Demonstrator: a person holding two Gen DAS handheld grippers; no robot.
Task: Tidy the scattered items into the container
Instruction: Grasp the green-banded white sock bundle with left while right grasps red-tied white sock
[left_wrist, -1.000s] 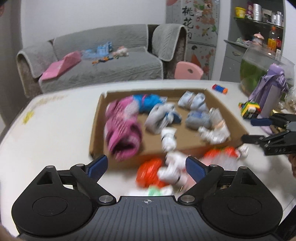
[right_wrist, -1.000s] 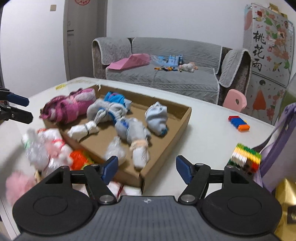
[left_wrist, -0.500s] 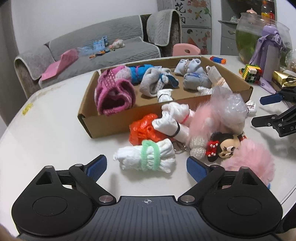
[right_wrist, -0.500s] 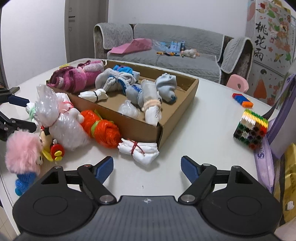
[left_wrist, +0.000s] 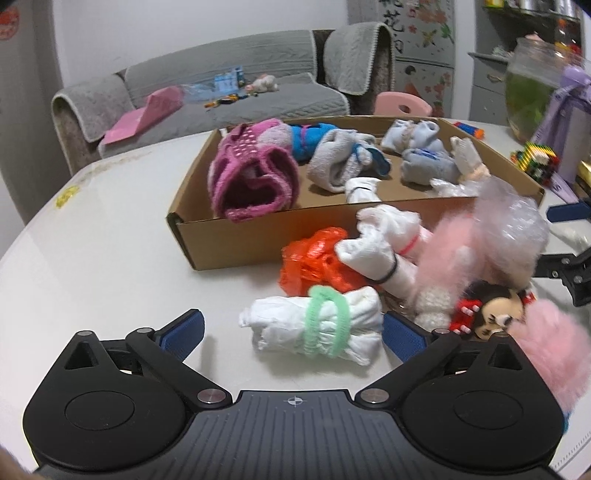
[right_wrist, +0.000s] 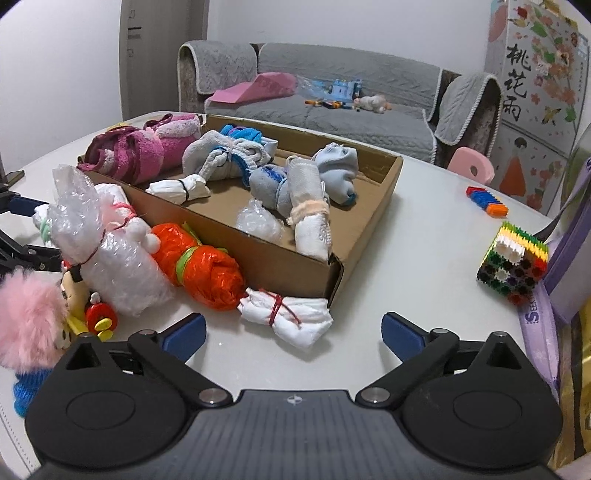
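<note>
A cardboard box (left_wrist: 229, 243) (right_wrist: 280, 266) on the white table holds several rolled socks and cloth bundles. Loose in front of it lie an orange plastic bundle (left_wrist: 314, 262) (right_wrist: 199, 266), a bubble-wrap bundle (right_wrist: 107, 251) and a pink fluffy doll (left_wrist: 546, 343) (right_wrist: 26, 310). My left gripper (left_wrist: 291, 336) is low over the table with its jaws opening. A white bundle with a green band (left_wrist: 317, 328) lies between its fingers, not pressed. My right gripper (right_wrist: 291, 334), jaws also opening, has a white bundle with a red band (right_wrist: 288, 317) just ahead between its fingers.
A colourful block cube (right_wrist: 511, 266), a purple bag (right_wrist: 569, 258) and a small block strip (right_wrist: 487, 201) sit right of the box. A glass tank (left_wrist: 532, 99) stands at the table's far right. A grey sofa (right_wrist: 369, 110) lies beyond the table.
Both grippers have sunk toward the table, and the loose pile now fills the foreground. The right jaws have spread much wider, the left a little.
</note>
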